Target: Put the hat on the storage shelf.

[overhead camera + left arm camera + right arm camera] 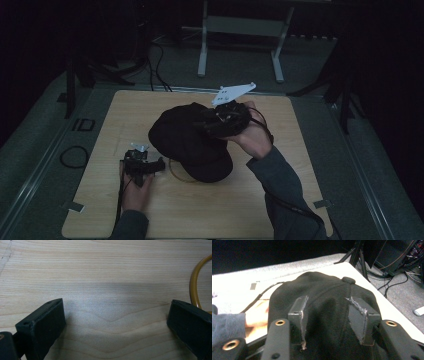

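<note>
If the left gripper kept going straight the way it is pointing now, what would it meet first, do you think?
Most likely the bare wooden tabletop: the left gripper points down at it with its jaws open. The yellow ring lies off to one side.

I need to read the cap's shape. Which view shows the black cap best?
The high view: the whole black cap, crown and brim, lies on the table. The right gripper view gives a close crown with its top button; the left gripper view faces bare wood.

"ID" in dark letters, on the grey floor mat
</note>
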